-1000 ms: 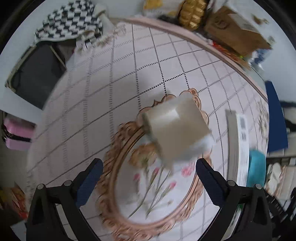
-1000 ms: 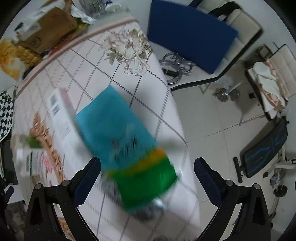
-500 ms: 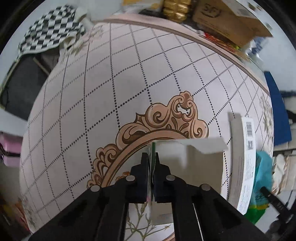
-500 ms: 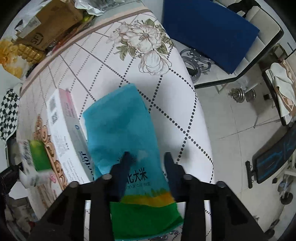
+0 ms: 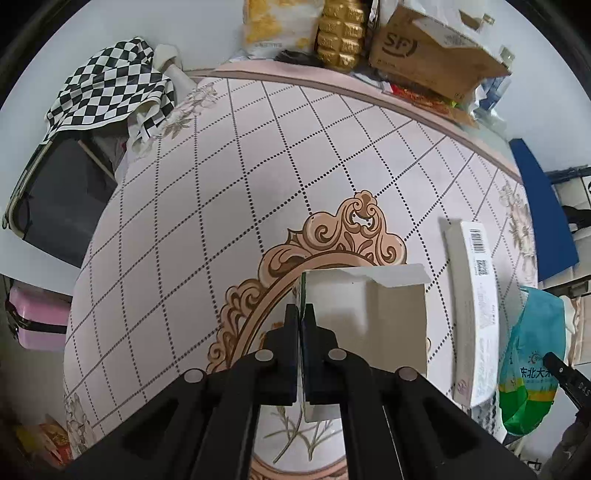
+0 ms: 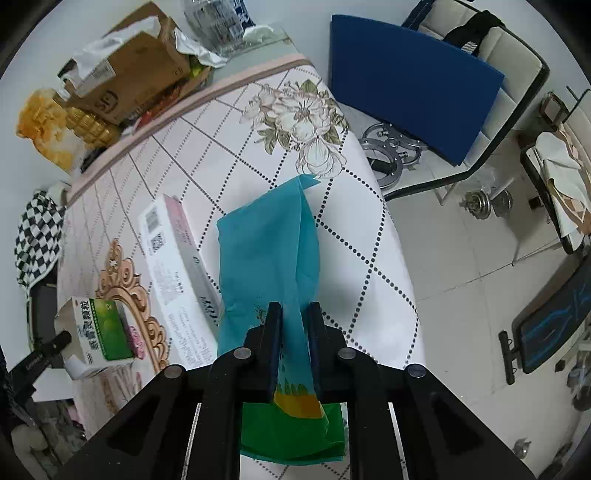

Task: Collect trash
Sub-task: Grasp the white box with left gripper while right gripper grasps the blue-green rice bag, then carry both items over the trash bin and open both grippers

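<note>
- Left gripper (image 5: 300, 317) has its fingers pressed tight on one thin wall of the small open carton (image 5: 364, 295). The carton sits at centre-bottom of the left view, over the ornate frame print. In the right view it's the green-and-white box at lower left (image 6: 96, 334).
- Right gripper (image 6: 295, 325) is pinching the teal plastic bag (image 6: 269, 251), fingers nearly together with the film bunched between them. The bag runs up the middle of the right view, and its green end hangs below the fingers.
- Between the two sits the long white box (image 6: 173, 266), lying flat, with the bag's left edge just beside it or overlapping it. It's at the right side of the left view too (image 5: 474, 317).
- The worktop (image 5: 221, 206) is wide open toward the upper left of the left view, just bare grid-pattern cloth.
- The worktop edge runs down right of the bag in the right view, and the bag is close to it. Past it is tile floor (image 6: 461, 295) and a blue chair (image 6: 413, 81) at upper right.
- The far edge is cluttered: a cardboard box (image 5: 428, 51), a gold bottle (image 5: 341, 35), and a checkered cloth (image 5: 107, 88) at upper left.
</note>
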Demonstrator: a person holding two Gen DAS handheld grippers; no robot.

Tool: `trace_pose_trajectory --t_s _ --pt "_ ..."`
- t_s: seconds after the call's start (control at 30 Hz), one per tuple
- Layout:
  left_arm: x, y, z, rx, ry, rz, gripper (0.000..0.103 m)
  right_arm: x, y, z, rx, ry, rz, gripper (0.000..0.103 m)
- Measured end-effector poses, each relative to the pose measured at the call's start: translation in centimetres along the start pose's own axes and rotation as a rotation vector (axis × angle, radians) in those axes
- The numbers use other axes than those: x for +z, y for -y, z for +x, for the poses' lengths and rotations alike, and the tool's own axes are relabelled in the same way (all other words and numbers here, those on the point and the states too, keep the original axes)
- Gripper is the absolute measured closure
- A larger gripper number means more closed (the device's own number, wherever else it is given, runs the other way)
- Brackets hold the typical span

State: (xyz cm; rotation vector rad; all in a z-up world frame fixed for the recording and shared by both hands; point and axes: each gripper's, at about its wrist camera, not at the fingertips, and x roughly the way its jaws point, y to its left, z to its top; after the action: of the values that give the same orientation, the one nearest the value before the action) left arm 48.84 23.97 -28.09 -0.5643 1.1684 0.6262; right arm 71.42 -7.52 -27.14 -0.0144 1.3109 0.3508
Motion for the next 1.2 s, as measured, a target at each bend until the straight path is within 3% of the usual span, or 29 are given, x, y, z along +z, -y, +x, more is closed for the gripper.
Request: trace_pose_trajectory --t_s 0.37,0.67,0.83,1.03,1.2 --pt "-4.6 -1.6 -5.7 0.003 0.07 0.043 0.103 -4.2 -1.2 -4.5 0.061 0.05 -0.019 0.089" --pt "-12.3 -4.3 -11.4 -0.027 0.094 0.104 0.103 -13.2 -3.5 -9.3 0.112 0.076 -0.062 0.089" --pt "-17.7 -7.3 -14.9 -0.058 0.113 0.137 0.103 -20.8 -4.3 -12.8 0.148 0.097 -0.058 0.089" --pt "-25.0 -12.1 -19.6 -0.103 0.143 0.196 0.103 -33.1 -5.3 -17.5 0.167 0.136 -0.04 0.09" --pt "-31.8 -16.0 -22.0 -0.142 0.102 0.24 0.103 -44.4 -5.5 -20.5 0.174 0.135 -0.003 0.09"
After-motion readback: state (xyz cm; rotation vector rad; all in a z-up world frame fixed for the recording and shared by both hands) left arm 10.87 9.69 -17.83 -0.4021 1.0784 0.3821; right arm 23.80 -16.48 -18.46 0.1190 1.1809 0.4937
